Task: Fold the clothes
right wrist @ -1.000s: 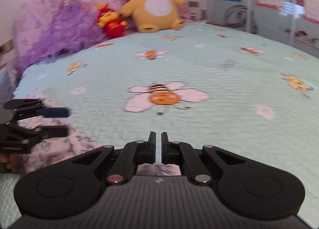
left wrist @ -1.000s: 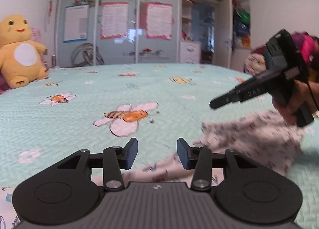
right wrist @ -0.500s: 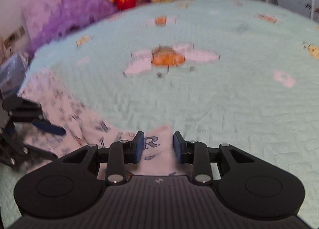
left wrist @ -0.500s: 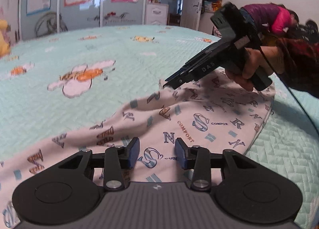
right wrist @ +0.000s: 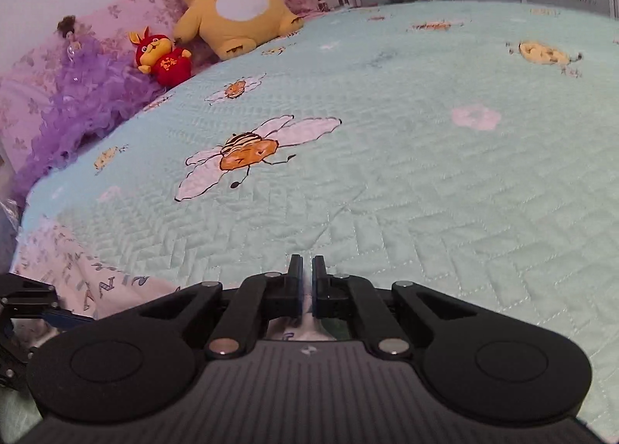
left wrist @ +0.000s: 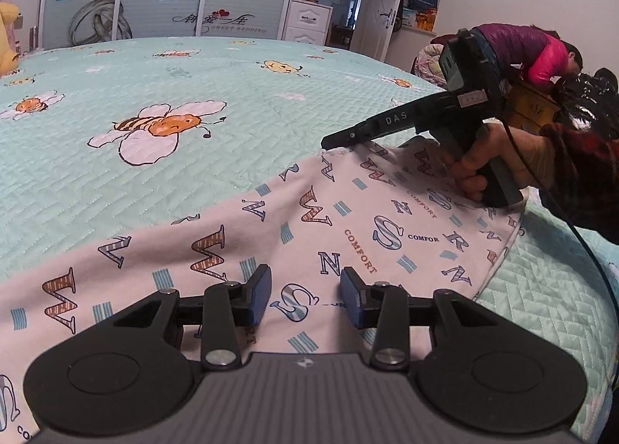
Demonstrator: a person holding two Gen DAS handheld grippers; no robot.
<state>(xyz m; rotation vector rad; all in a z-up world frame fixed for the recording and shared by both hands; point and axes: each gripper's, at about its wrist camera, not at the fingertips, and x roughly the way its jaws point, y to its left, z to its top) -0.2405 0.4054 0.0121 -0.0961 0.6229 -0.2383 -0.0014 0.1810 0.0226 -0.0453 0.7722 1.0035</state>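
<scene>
The letter-print garment (left wrist: 348, 219) lies spread flat on the near part of the bed (left wrist: 232, 157), its pale cloth running from the near left corner out to the right edge of the mint quilt. The right gripper (right wrist: 307, 281) sits low at the garment's far edge, jaws shut to a thin slit; in the left wrist view its tip (left wrist: 340, 140) rests right on the raised far corner of the cloth, and in its own view a sliver of fabric shows between the pads, so that reads as a pinch on the corner. The left gripper (left wrist: 305, 297) hovers over the near stretch of cloth with its jaws about half open, nothing between them, the blue pads (left wrist: 259, 295) straddling a big printed S.

My read: the right side has its corner and the left one is lining up its own hold before a fold. To do this well, the left jaws should drop onto an edge, not the middle of the panel, and bite a single clean layer. Both grips want to be level with each other so the fold line comes out straight. Lift just enough to clear the quilt, carry both corners together, and keep the cloth taut between them. The risk is a thin pinch slipping off the right corner.
</scene>
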